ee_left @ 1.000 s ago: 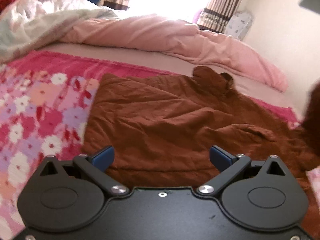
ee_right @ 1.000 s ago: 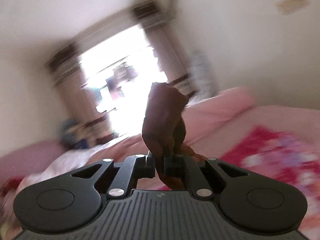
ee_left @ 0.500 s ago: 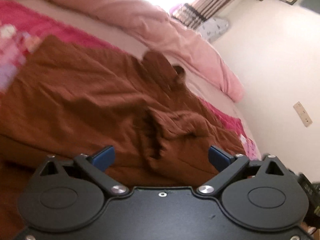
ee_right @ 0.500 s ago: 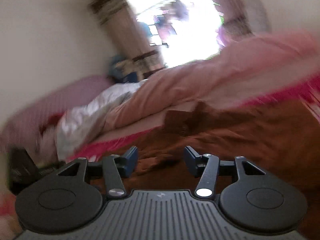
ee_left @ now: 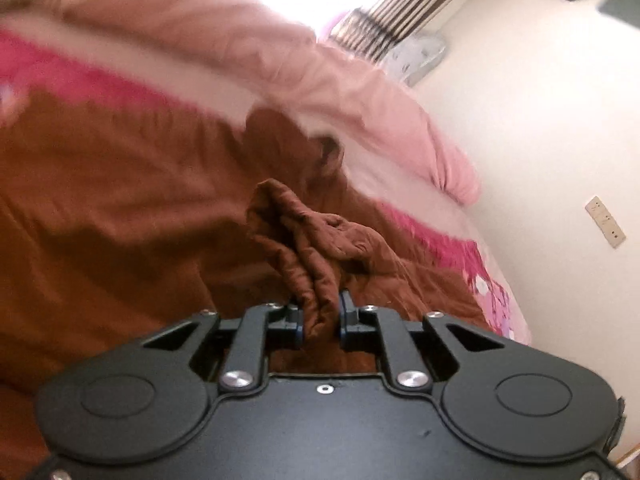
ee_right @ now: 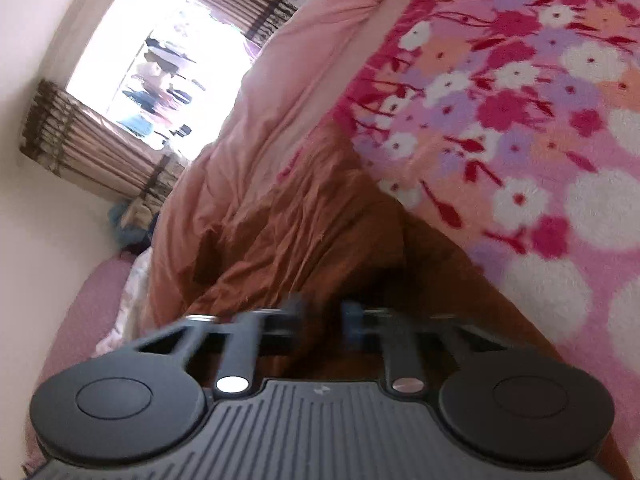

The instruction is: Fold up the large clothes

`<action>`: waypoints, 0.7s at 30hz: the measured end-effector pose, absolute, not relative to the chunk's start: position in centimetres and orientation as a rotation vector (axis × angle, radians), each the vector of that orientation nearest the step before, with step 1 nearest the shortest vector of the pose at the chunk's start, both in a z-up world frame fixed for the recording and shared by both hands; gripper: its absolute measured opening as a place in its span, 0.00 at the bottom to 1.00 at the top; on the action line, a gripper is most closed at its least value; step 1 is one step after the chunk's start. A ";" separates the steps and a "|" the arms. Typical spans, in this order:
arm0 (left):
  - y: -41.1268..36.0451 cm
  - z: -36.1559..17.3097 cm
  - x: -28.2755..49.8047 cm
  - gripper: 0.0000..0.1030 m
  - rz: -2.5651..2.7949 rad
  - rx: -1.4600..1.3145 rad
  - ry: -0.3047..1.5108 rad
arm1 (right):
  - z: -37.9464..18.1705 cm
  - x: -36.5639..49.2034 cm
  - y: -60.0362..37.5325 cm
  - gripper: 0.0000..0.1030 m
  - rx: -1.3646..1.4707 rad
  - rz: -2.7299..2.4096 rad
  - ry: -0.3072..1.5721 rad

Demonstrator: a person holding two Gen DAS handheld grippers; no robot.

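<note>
The brown garment [ee_left: 120, 208] lies spread over the floral blanket [ee_right: 532, 120], and everything else sits around it. A pink quilt [ee_left: 320, 80] is bunched along its far edge, with striped curtains [ee_left: 384, 20] and a bright window beyond that. Nothing stands between either claw and the cloth.

The left gripper [ee_left: 320, 316] is pinching a bunched fold of the garment, which rises in a wrinkled ridge from between its pressed-together fingers. The right gripper [ee_right: 322, 320] is close over the garment's edge nearest the blanket; its fingers are drawn near each other with brown cloth seemingly between them, but motion blur leaves it unclear whether they grip.

Only the left view shows a wall socket [ee_left: 606, 222] past the quilt; only the right shows the blanket's white and red flowers clearly.
</note>
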State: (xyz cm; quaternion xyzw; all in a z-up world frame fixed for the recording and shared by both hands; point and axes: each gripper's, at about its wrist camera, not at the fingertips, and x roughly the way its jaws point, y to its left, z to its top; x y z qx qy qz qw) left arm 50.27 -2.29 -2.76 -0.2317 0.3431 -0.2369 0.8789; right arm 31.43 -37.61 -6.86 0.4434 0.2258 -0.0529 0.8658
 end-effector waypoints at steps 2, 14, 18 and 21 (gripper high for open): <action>-1.4 -2.3 49.8 0.12 -0.491 -0.460 0.699 | -6.7 31.8 -37.8 0.06 0.960 -0.060 0.450; -2.5 -6.6 50.4 0.68 -0.506 -0.349 0.826 | -9.5 31.4 -38.3 0.09 0.892 -0.177 0.543; -1.6 -4.7 49.3 0.69 -0.492 -0.298 0.769 | -7.7 30.0 -38.7 0.21 0.823 -0.216 0.503; -1.5 -4.9 49.5 0.70 -0.494 -0.315 0.788 | -7.7 30.1 -39.1 0.26 0.856 -0.199 0.527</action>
